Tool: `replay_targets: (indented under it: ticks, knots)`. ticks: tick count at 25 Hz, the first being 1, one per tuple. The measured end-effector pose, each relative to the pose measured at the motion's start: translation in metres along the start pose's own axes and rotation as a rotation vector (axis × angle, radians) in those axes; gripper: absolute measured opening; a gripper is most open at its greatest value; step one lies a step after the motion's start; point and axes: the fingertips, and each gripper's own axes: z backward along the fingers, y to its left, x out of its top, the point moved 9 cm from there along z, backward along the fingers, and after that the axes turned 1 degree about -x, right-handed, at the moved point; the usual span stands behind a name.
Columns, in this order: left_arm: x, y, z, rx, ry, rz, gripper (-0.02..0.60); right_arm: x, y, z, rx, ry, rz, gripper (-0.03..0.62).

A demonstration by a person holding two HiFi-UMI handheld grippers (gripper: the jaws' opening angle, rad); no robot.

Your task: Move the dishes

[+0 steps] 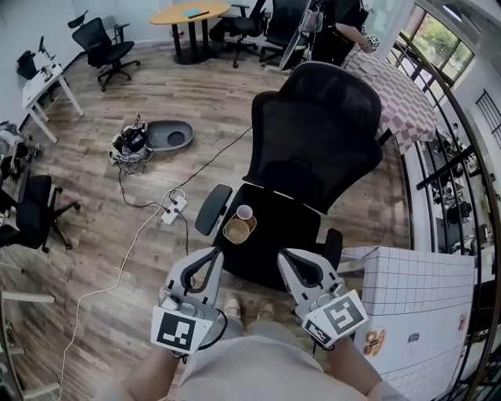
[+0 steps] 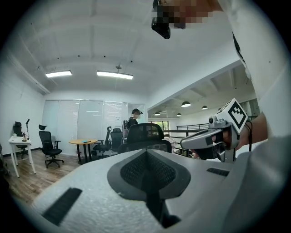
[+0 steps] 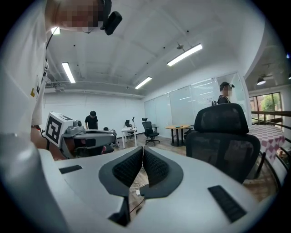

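A tan bowl (image 1: 239,229) and a small white cup (image 1: 244,212) just behind it sit at the left front of a black office chair's seat (image 1: 291,229). My left gripper (image 1: 213,254) and right gripper (image 1: 286,257) are side by side near the seat's front edge, short of the dishes. Both are shut with nothing between their pads. In the left gripper view the left gripper (image 2: 146,152) points level at the chair's backrest (image 2: 145,133); the dishes are hidden. In the right gripper view the right gripper (image 3: 142,150) has the chair (image 3: 223,136) to its right.
A power strip (image 1: 174,207) with cables lies on the wooden floor left of the chair, and a grey tray (image 1: 168,135) lies farther back. A white box (image 1: 415,305) stands at the right. A checkered table (image 1: 399,86), a round table (image 1: 190,16) and a person (image 1: 340,23) are behind.
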Motion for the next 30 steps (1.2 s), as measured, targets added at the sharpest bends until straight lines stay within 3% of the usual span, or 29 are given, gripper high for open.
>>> replay_targets:
  ticks: [11,18,25,30]
  knots:
    - [-0.025,-0.001,-0.020,0.044,0.053,-0.012,0.014,-0.040,-0.030,-0.021,-0.051,0.121,-0.040,0.025]
    - [-0.054,0.013,-0.048,0.054,0.107,0.000,0.014,-0.070,-0.053,-0.075,-0.018,0.218,-0.046,0.026]
    - [-0.090,0.025,-0.076,0.085,0.134,0.016,0.014,-0.127,-0.083,-0.134,0.003,0.345,-0.019,0.080]
    - [-0.131,0.038,-0.101,0.079,0.189,-0.025,0.014,-0.174,-0.096,-0.168,0.003,0.432,-0.036,0.088]
